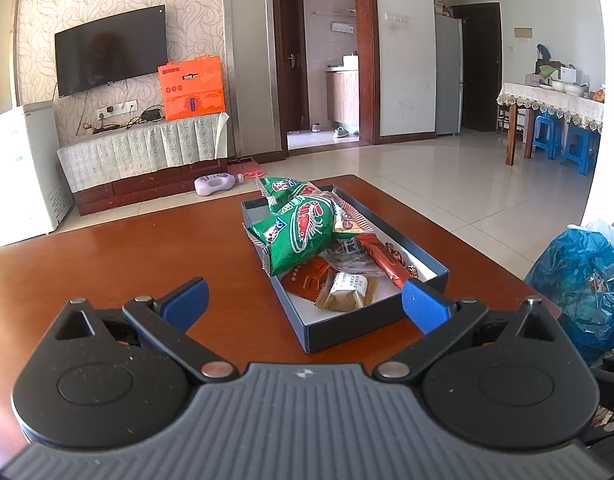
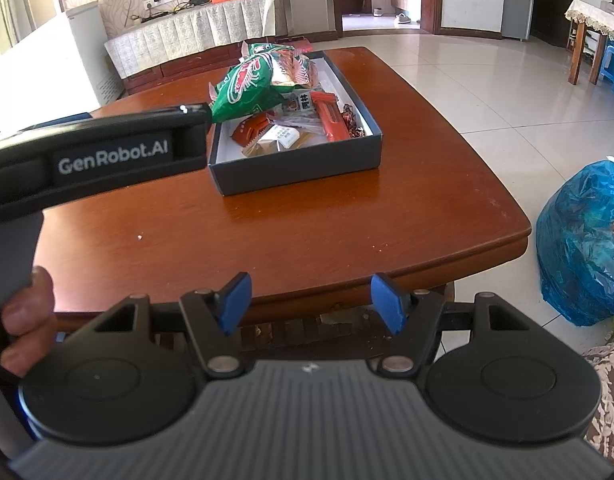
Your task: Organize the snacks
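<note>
While the left wrist camera looked forward over the wooden table (image 1: 127,248), a shallow dark blue box (image 1: 371,326) with a white inside sat on the tabletop just beyond the left gripper (image 1: 305,300). Its jaws stood wide apart and held nothing; the right-hand blue pad overlapped the near corner of the box in this view, though whether it touched could not be told. Inside the box, two green shrimp-print snack bags (image 1: 303,232) were piled at the far end, the farther one poking over the rim. Nearer lay a long red wrapped bar (image 1: 385,260) along the right wall, a flat orange-red packet (image 1: 307,280), and a small brown packet with a white label (image 1: 347,290) closest to the near wall. A blue plastic bag (image 1: 579,276) stood on the floor to the right of the table.

From the right wrist camera, the same box (image 2: 299,166) sat toward the far half of the table (image 2: 267,224), well ahead of the right gripper (image 2: 311,302). That gripper hung at the near table edge with its jaws fairly wide and nothing between them. The green bags (image 2: 247,88) filled the far left part of the box and spilled over its left wall; the red bar (image 2: 331,120), orange-red packet (image 2: 253,128) and white-labelled packet (image 2: 283,136) lay in the near part. The left gripper's black body (image 2: 107,156), marked GenRobot.AI, reached in from the left beside the box, gripped by the person's hand (image 2: 27,320).
</note>
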Demonstrator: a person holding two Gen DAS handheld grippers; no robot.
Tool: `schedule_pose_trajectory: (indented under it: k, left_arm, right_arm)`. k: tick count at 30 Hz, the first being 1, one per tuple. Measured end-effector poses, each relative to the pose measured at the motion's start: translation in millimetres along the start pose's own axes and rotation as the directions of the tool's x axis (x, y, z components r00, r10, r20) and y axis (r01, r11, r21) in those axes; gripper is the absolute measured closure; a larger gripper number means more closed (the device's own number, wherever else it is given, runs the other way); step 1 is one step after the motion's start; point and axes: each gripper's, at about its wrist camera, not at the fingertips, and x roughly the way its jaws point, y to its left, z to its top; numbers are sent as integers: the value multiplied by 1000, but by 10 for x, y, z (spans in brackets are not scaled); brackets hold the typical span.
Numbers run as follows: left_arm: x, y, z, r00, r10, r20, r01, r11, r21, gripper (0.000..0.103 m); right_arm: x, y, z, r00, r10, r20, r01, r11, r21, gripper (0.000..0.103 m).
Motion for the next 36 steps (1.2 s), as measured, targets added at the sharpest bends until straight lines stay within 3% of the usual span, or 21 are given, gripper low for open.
schedule_pose_trajectory:
  k: [31, 36]
  left_arm:
    - [16, -4, -17, 1000, -9, -3, 9, 1000, 3, 0]
    - [2, 1, -30, 1000, 0, 25, 0, 1000, 1, 0]
  right_arm:
    - [2, 4, -4, 1000, 3, -2, -3, 1000, 3, 35]
    - [4, 4, -6, 1000, 4, -2, -4, 1000, 3, 35]
